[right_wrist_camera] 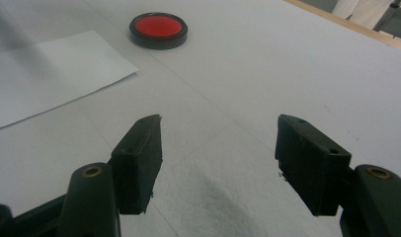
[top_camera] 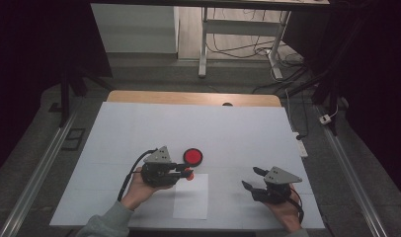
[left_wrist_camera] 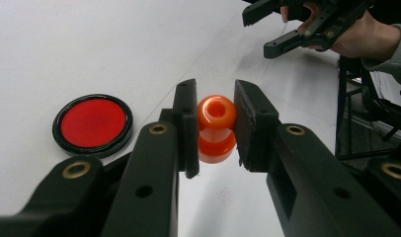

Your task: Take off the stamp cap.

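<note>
Two black jaws of the left hand-held gripper [left_wrist_camera: 216, 126] clamp an orange spool-shaped piece [left_wrist_camera: 216, 129] just above the white counter [top_camera: 139, 128]. Beside it lies a red disc [left_wrist_camera: 93, 123] (black-rimmed). Farther off, the right hand-held gripper [right_wrist_camera: 218, 158] gapes empty near a paper sheet [top_camera: 191, 197]; dark room beyond.

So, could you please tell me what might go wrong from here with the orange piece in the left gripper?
The left gripper pinches the orange spool-shaped piece on its rounded sides, so it could twist or slip out of the grip. The red disc with the black rim lies close beside it on the table; a sideways swing might knock it. The white paper sheet below could shift if the piece is dragged across it.
</note>
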`<state>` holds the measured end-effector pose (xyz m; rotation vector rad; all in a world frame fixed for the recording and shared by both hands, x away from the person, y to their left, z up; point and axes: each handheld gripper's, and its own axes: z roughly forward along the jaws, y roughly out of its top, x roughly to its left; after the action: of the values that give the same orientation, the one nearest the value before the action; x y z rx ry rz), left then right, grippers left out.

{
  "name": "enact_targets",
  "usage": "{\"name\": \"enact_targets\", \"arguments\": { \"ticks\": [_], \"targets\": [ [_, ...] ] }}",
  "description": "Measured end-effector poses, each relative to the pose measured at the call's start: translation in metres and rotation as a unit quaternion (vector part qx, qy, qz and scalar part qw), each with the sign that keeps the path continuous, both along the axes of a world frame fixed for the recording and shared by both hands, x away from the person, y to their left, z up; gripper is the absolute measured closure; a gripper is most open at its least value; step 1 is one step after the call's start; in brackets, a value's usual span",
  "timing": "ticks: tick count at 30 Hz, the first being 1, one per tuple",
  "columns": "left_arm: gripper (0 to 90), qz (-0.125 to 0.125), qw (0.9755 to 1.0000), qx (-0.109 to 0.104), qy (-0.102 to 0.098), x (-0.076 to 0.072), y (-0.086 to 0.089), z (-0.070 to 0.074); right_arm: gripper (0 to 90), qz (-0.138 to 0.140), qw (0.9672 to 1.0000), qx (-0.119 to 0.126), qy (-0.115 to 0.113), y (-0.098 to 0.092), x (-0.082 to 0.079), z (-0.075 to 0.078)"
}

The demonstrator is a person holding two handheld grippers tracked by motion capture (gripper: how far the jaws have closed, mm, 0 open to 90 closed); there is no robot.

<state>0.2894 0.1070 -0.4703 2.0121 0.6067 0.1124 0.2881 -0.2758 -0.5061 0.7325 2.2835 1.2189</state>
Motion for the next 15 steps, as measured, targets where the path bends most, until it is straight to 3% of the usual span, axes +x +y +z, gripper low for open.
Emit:
{"name": "enact_targets", "arguments": {
  "ticks": [9, 15],
  "targets": [
    [72.5, -0.004, 1.0, -0.002, 0.006, 0.0013, -0.002, -0.0031, 34.4, -0.002, 0.9997, 0.024, 0.004, 0.0032, -0.0007, 0.0026],
    [72.6, -0.004, 0.9999, -0.005, 0.008, 0.0032, -0.0021, -0.0055, 34.4, 0.0, 0.9997, 0.022, 0.007, 0.0085, -0.0017, 0.0028]
  ]
}}
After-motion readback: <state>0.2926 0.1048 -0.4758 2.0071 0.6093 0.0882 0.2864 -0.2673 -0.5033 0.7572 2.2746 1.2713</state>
